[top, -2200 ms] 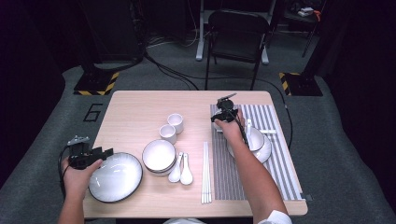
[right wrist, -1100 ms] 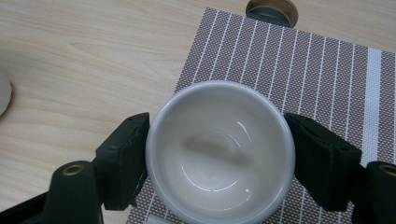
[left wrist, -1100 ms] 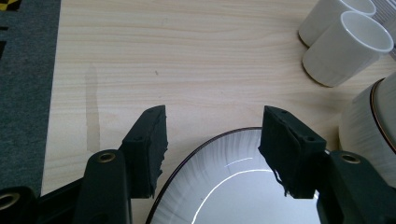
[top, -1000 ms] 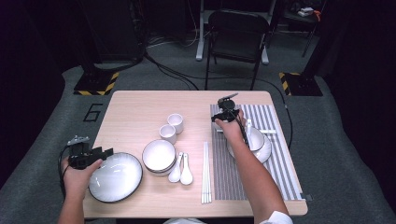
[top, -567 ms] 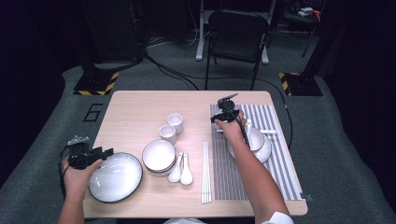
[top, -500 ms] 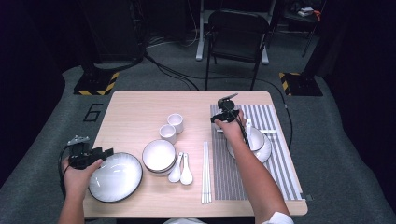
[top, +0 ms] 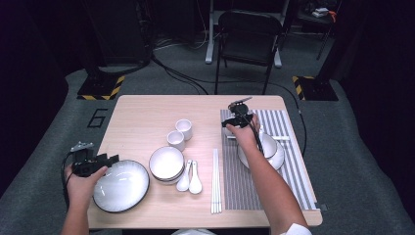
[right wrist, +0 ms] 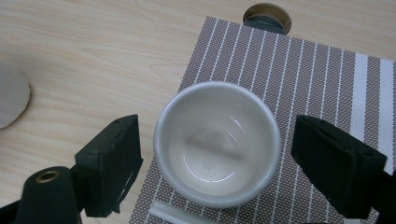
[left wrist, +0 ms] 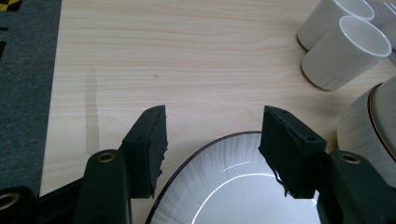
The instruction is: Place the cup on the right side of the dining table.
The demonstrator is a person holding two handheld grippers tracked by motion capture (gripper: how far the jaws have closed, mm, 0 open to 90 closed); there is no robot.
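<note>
My right gripper (right wrist: 217,135) stands open around a white cup (right wrist: 217,144) on the striped placemat (right wrist: 299,74). Its jaws have just been opening, and both pads stand clear of the cup's wall. From above, the right gripper (top: 231,121) is at the placemat's (top: 288,181) far left corner. My left gripper (left wrist: 215,119) is open just over the far rim of a large white plate with a dark edge (left wrist: 233,186), touching nothing. In the high view the left gripper (top: 105,160) sits at the plate's (top: 121,186) left side, near the table's front left corner.
Two white cups (top: 184,128) stand mid-table, beside stacked bowls (top: 167,164), two white spoons (top: 190,176) and chopsticks (top: 215,181). A bowl on a plate (top: 269,149) sits on the placemat under my right forearm. A chair (top: 249,34) stands beyond the table.
</note>
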